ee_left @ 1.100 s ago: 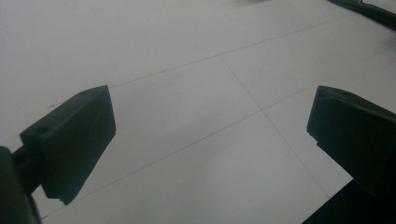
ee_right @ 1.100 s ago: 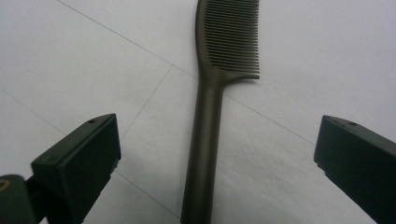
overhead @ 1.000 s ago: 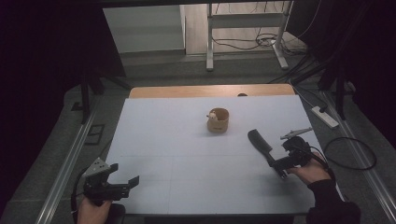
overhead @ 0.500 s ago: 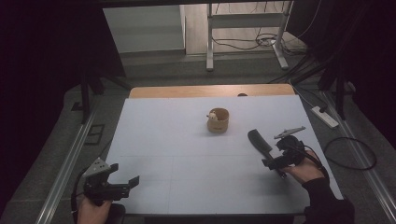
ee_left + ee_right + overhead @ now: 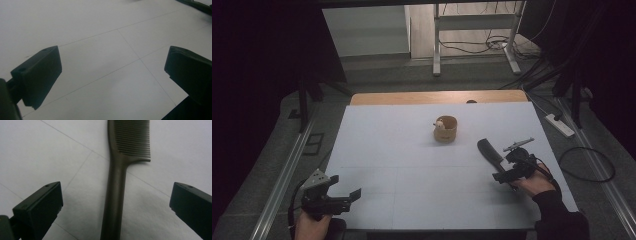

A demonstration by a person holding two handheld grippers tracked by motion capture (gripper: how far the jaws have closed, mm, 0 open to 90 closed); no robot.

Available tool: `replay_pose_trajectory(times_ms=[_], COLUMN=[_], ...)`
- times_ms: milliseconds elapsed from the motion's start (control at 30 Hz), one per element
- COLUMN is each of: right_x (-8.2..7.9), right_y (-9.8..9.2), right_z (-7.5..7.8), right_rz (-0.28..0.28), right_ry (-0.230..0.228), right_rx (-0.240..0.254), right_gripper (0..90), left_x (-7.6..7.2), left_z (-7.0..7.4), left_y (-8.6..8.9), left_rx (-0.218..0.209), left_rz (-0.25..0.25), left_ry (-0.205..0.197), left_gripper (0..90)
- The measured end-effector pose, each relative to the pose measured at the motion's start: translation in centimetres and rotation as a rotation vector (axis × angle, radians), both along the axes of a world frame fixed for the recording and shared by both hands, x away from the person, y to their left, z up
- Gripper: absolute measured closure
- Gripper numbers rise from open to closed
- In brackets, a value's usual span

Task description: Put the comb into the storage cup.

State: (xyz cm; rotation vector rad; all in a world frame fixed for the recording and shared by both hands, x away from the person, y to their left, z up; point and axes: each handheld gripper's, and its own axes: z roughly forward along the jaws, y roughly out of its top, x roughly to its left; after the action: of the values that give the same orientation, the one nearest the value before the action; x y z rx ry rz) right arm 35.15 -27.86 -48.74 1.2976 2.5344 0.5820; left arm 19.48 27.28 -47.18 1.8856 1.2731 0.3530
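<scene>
Right gripper view: dark comb (image 5: 117, 182) flat on the white table (image 5: 37, 150), handle running up the middle of the frame between two wide-spread jaws, teeth at the upper right, nothing yet gripped. High view: right gripper (image 5: 507, 167) poised at the lower right of the frame over the near end of the comb (image 5: 490, 151); left gripper (image 5: 343, 196) parked at the lower left, well apart, jaws likewise spread and empty over bare table (image 5: 412, 165); small wooden cup (image 5: 445, 129) standing near the centre, above and left of the comb. Left gripper view: black jaws wide apart, blank white surface between. Likely trouble from here: a thin, flat handle lying flush on the table, easy to skate sideways or spin under a closing jaw landing on one edge first; a descent stopping too high, closing on air above the handle; a descent too hard, driving jaw tips into the tabletop. Grip taken far from the comb's middle, probably leaving the toothed end drooping or twisting loose on the lift. Cup seemingly clear of any sweep.
</scene>
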Motion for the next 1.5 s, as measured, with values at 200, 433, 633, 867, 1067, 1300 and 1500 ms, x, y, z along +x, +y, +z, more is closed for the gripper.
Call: replay_pose_trajectory(times_ms=[200, 433, 633, 867, 1067, 1300, 1500], right_x=[0.2, 0.3, 0.3, 0.5, 0.5, 0.8, 0.9], right_y=[0.0, -0.1, -0.1, 0.2, 0.1, -0.1, -0.1], right_z=[-1.2, -2.2, -2.3, -2.0, -1.2, -0.7, -0.6], right_rz=[0.003, 0.005, -0.002, -0.019, -0.02, -0.017, -0.009], right_ry=[0.037, 0.071, 0.068, 0.093, 0.084, 0.081, 0.081], right_rx=[-0.035, -0.069, -0.071, -0.08, -0.075, -0.064, -0.061], right_gripper=[0.0, 0.0, 0.0, 2.0, 27.1, 56.1, 71.9], left_x=[0.0, 0.0, 0.0, 0.0, 0.0, 0.1, 0.1], left_z=[0.0, 0.0, 0.0, 0.0, 0.0, 0.0, 0.0], left_y=[0.0, 0.0, -0.1, 0.0, -0.1, -0.2, -0.2], left_rx=[0.0, 0.0, 0.005, 0.002, 0.006, 0.015, 0.013], left_rz=[-0.001, -0.001, -0.003, -0.004, -0.006, -0.01, -0.012], left_ry=[0.001, 0.001, 0.003, 0.003, 0.004, 0.007, 0.006], left_gripper=[1.7, 1.7, 1.7, 1.8, 1.8, 1.7, 1.6])
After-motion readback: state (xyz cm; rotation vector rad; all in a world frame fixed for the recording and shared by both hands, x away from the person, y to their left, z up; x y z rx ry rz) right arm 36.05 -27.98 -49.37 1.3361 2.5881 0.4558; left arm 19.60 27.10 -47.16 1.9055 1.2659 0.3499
